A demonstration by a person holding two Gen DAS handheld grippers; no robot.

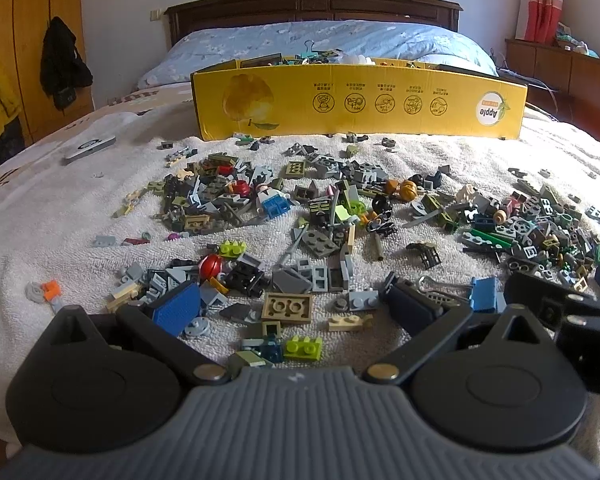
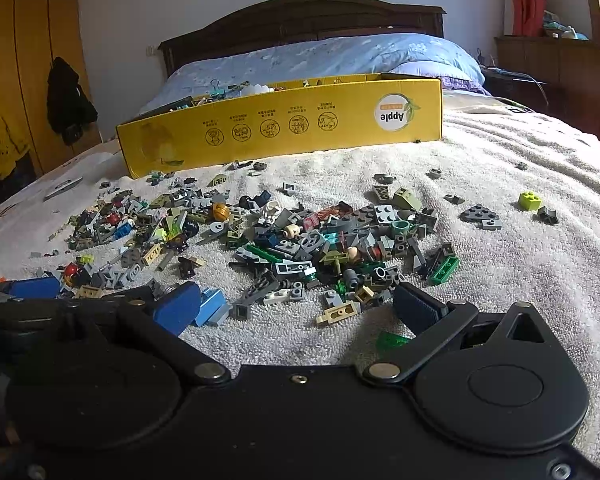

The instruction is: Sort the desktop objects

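Observation:
Many small toy bricks lie scattered on a white towel (image 1: 40, 248) on a bed, also seen in the right wrist view (image 2: 520, 280). My left gripper (image 1: 292, 312) is open, low over the near bricks; a tan 2x2 plate (image 1: 287, 307) and a lime brick (image 1: 303, 348) lie between its fingers. My right gripper (image 2: 296, 312) is open and empty, low over the towel, with a tan brick (image 2: 337, 313) between its fingers. It also shows at the right edge of the left wrist view (image 1: 572, 308). A yellow cardboard box (image 1: 360, 108) stands behind the bricks, also in the right wrist view (image 2: 280, 128).
The box holds assorted items, including a binder clip (image 1: 309, 49). A grey flat device (image 1: 90, 147) lies on the bed at the left. Blue pillows (image 1: 320, 40) and a wooden headboard (image 1: 312, 0) are behind. A lime brick (image 2: 529, 201) lies apart at the right.

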